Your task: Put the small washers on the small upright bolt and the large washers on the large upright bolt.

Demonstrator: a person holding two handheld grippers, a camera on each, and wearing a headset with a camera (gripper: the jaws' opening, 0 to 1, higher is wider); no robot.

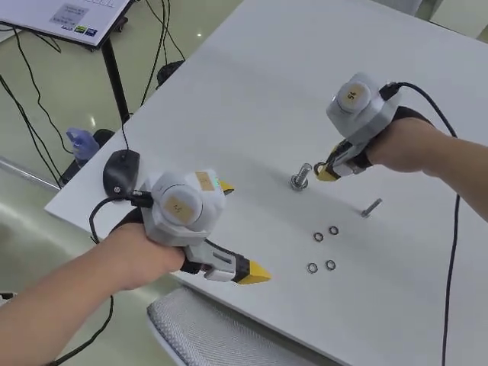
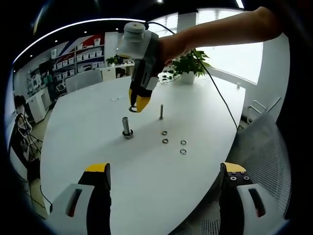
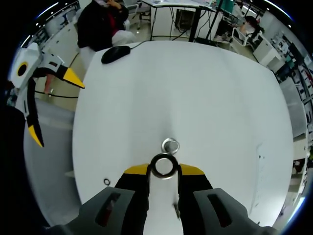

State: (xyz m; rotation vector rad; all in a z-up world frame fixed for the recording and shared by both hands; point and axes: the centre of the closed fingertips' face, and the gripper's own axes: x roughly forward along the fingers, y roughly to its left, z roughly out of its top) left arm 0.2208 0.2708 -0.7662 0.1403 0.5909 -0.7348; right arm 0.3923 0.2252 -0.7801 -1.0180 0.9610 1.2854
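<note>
On the big white table [image 1: 252, 91] sit two bolts and some little rings. Down near the table's front edge, the left gripper [image 1: 242, 229] waits with its jaws wide apart and nothing in them. It is well away from the bolts. Across the table, the right gripper [image 1: 326, 172] has its jaws squeezed tight on a large washer [image 3: 163, 165]. It holds that ring up in the air, just beside the top of the large bolt [image 1: 301, 178]. The washer is not on the bolt yet. The large bolt stands up straight, and its bottom looks wide, but I cannot tell if a washer is down there already. The small bolt [image 1: 371, 207] stands a little way off to one side with nothing on it that I can see. Four small washers [image 1: 323, 248] lie flat on the table near the small bolt, and none of them touch each other. I think the step right now is putting this large washer on the large bolt. Next, the hole in the ring must line up right over the bolt's top. Then the ring can go down and the jaws can let go.
</note>
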